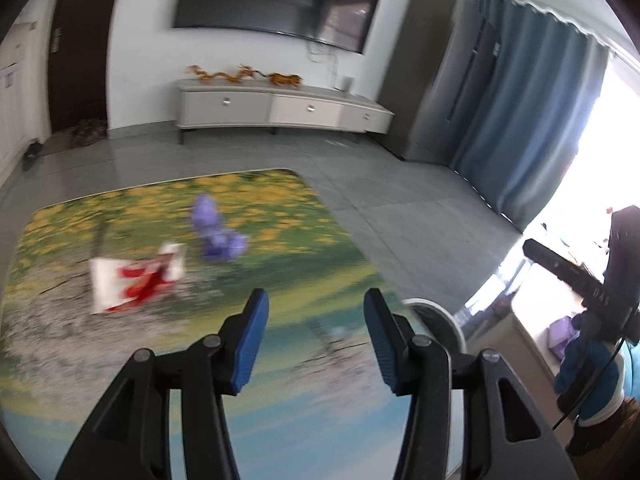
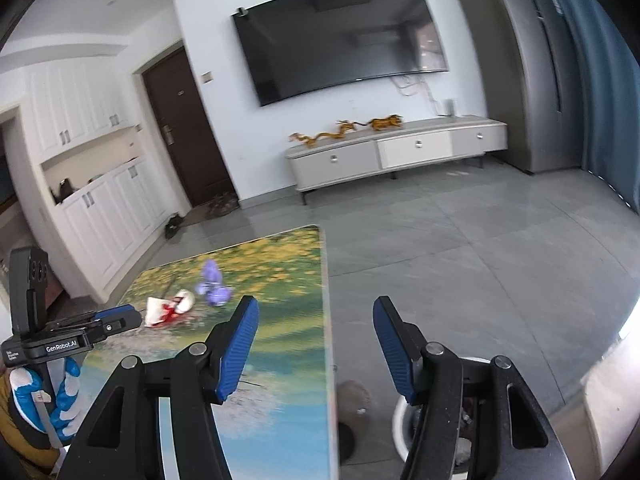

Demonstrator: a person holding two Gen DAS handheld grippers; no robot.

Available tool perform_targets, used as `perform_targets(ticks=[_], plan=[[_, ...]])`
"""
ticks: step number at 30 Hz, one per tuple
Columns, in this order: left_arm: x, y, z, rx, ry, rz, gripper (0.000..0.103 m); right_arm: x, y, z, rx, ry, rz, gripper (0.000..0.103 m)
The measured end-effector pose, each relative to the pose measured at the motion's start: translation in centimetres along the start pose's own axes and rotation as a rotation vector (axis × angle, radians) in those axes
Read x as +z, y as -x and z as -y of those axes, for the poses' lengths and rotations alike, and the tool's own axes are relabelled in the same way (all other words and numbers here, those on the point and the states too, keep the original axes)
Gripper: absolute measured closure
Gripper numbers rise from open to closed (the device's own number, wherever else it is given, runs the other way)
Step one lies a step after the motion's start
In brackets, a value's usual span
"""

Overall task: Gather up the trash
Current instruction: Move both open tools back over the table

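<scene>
Crumpled purple wrapper [image 1: 218,236] and red-stained white paper [image 1: 134,280] lie just apart on the bench [image 1: 280,360]; left gripper [image 1: 316,340] and right gripper [image 2: 316,350] spread, empty.

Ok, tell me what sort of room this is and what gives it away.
Most likely a home living room: a large wall-mounted TV above a low drawer cabinet, blue curtains at a bright window, and a table with a printed landscape top.
</scene>
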State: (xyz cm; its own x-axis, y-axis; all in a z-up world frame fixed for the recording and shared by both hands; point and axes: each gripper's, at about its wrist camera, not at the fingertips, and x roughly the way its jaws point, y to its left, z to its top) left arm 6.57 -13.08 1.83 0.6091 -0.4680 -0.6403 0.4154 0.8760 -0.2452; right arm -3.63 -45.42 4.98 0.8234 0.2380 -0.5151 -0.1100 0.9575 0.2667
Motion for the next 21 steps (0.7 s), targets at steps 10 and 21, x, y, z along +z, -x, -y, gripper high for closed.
perform_targets(ticks=[10,21], plan=[[-2.8,4.1,-10.9,0.111,0.125,0.025,0.055,1.5,-6.1,-7.8,0.095,0.106,-0.068,0.043],[-2.6,1.5,-19.6,0.16,0.215,-0.001,0.044,0.5,-16.4,-14.1,0.17,0.23,-0.209,0.036]])
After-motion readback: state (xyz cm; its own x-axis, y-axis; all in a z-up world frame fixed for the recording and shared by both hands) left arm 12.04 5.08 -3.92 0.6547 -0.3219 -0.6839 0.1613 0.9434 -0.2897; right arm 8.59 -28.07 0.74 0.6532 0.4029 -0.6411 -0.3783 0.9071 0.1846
